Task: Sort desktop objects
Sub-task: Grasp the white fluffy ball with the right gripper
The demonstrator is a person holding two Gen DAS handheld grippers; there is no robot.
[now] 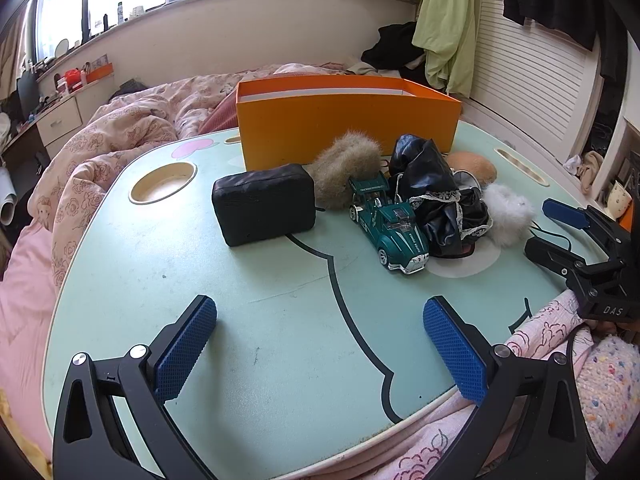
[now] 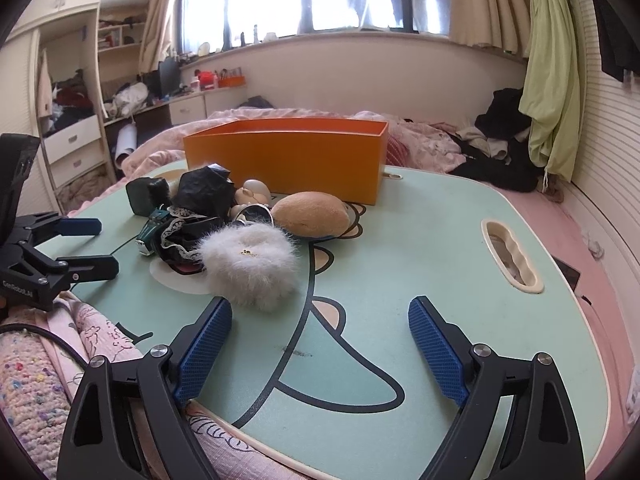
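The left gripper (image 1: 320, 344) has its fingers spread wide with only bare tabletop between them. In the left wrist view the pile lies ahead of it: a black pouch (image 1: 264, 204) at about 11 o'clock, a green toy car (image 1: 386, 226) at about 1 o'clock, both well apart from the blue pads (image 1: 184, 354). Just behind the car sit a tan fluffy scrunchie (image 1: 344, 168) and a crumpled black cloth (image 1: 434, 188) with lace trim. An orange box (image 1: 348, 120), open-topped, stands at 12 o'clock behind the pile, near the far edge of the mint-green lap table (image 1: 240, 300).

The right gripper (image 2: 320, 348) also has its fingers spread, nothing between them. In the right wrist view a white fluffy scrunchie (image 2: 250, 266) lies at about 11 o'clock, just beyond the tip of the left-hand finger (image 2: 206, 352); whether they touch cannot be told. A tan rounded thing (image 2: 310, 212) lies further off at 12 o'clock, close to the box.

The table's right half is bare out to a slot handle (image 2: 512, 256) at 2 o'clock. The near edge runs just under both grippers, with pink bedding (image 1: 80, 152) on every side.
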